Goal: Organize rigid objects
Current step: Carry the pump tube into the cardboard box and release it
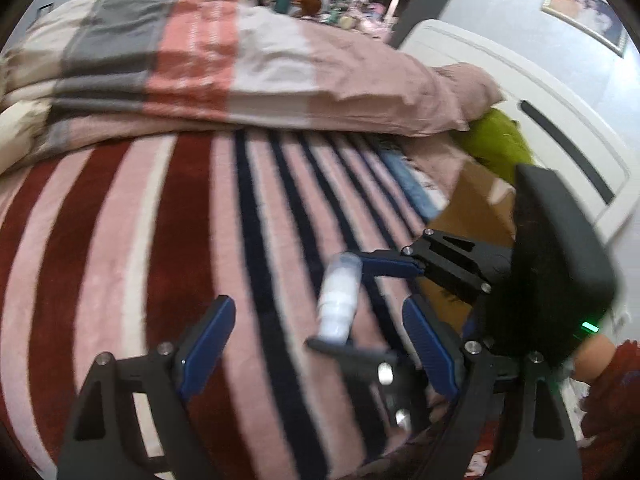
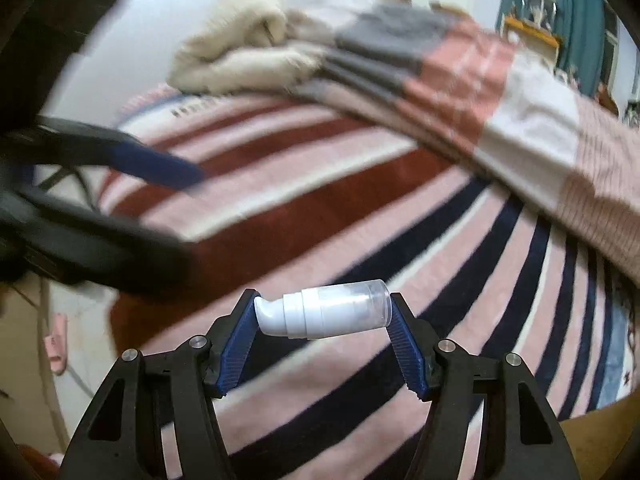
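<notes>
Two hand-held grippers work above a bed covered by a striped blanket (image 2: 320, 200). The right hand-held gripper (image 2: 323, 312) pinches a small white pump bottle (image 2: 324, 312) end to end between its blue pads, nozzle against the left pad, clear cap against the right. The left hand-held gripper (image 1: 316, 344) is spread wide, holding nothing; the bottle (image 1: 338, 296) hangs just ahead of it, between its fingers' line. A folded quilt (image 1: 240, 60) lies farther ahead.

Home bedroom, striped blanket (image 1: 160, 240), headboard (image 1: 520, 100)
</notes>
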Demonstrator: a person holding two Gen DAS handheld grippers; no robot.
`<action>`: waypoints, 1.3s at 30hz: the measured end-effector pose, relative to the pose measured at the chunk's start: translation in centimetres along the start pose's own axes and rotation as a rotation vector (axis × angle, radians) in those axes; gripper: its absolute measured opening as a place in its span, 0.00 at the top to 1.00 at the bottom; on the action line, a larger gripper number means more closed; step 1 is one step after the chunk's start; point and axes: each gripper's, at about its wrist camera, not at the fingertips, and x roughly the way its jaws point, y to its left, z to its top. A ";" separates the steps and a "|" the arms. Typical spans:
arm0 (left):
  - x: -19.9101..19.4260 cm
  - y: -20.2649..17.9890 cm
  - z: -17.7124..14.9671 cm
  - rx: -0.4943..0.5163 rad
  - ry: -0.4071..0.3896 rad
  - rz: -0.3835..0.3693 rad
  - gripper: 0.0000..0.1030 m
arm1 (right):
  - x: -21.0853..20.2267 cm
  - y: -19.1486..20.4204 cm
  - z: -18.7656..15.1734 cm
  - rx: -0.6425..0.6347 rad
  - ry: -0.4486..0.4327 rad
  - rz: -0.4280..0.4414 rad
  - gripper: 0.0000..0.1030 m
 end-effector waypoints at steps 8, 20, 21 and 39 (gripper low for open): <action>0.6 -6.4 3.0 0.085 -0.013 -0.120 0.79 | -8.4 -0.1 0.4 -0.034 -0.142 -0.026 0.42; 6.0 -17.0 7.6 0.244 0.057 -0.216 0.78 | -16.1 -8.3 -2.8 0.102 -0.131 -0.162 0.42; 7.0 -17.9 7.9 0.251 0.073 -0.223 0.78 | -16.4 -9.1 -3.2 0.114 -0.123 -0.171 0.42; 12.0 -22.2 9.2 0.311 0.130 -0.177 0.35 | -17.4 -15.9 -8.3 0.313 0.021 -0.237 0.31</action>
